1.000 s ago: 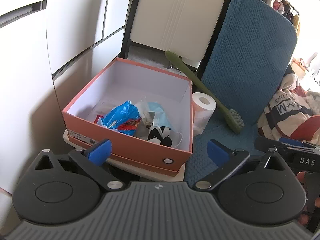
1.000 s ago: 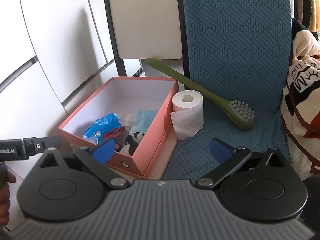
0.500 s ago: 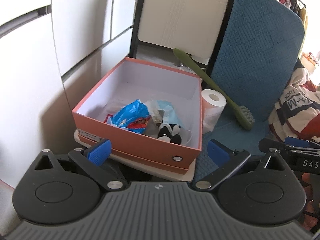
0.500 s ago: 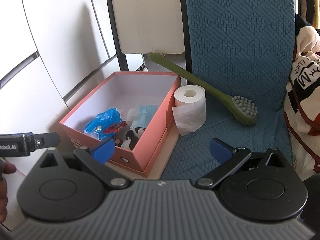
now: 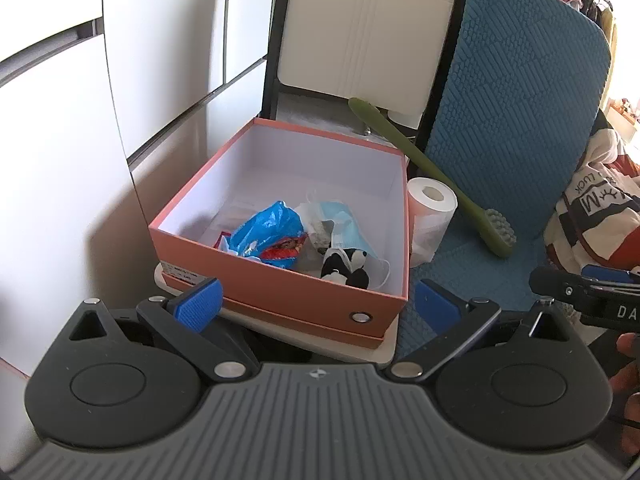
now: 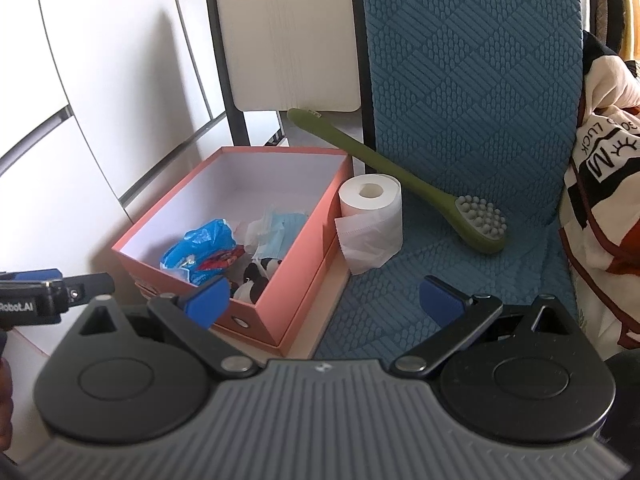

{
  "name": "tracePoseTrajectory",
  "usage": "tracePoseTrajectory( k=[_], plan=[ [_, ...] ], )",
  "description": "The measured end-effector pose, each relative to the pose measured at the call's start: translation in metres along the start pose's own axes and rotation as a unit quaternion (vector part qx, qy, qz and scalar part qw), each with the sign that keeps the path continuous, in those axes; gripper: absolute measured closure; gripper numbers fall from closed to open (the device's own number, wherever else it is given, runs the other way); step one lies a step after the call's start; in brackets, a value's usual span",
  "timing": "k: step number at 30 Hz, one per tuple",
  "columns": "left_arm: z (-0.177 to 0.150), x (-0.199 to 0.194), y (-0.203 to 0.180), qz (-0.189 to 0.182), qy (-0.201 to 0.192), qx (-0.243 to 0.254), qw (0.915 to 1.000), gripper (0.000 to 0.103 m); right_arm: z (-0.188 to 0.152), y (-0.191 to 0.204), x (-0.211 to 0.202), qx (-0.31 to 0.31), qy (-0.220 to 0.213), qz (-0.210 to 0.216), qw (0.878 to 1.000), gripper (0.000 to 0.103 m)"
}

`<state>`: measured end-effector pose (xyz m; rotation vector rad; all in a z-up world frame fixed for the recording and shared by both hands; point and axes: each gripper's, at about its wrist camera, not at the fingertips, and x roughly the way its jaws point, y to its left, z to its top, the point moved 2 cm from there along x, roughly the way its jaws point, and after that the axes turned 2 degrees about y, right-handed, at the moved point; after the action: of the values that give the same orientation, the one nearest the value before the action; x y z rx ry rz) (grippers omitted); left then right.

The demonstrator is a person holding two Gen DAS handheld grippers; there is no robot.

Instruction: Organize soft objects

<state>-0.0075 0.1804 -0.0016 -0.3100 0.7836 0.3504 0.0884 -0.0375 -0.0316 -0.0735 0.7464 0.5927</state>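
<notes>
Inside the orange box (image 5: pixel 304 304), a panda plush (image 5: pixel 346 266), blue bag (image 5: pixel 268 230) and face mask (image 5: pixel 340 220) are already stowed, toilet roll (image 6: pixel 372 216) left just beside it; both grippers' jaws are held spread, empty.

Matt cardboard box (image 5: pixel 280 280), glossy plastic bag (image 5: pixel 268 230), textured cloth cushion (image 6: pixel 472 80).
</notes>
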Motion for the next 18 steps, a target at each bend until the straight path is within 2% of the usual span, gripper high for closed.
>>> tracePoseTrajectory(
  k=[18],
  plan=[
    [0.005, 0.0006, -0.0009, -0.006, -0.008, -0.01, 0.9999, 0.0, 0.0009, 0.0001, 0.0003, -0.002, -0.003, -0.006, 1.0, 0.0]
  ],
)
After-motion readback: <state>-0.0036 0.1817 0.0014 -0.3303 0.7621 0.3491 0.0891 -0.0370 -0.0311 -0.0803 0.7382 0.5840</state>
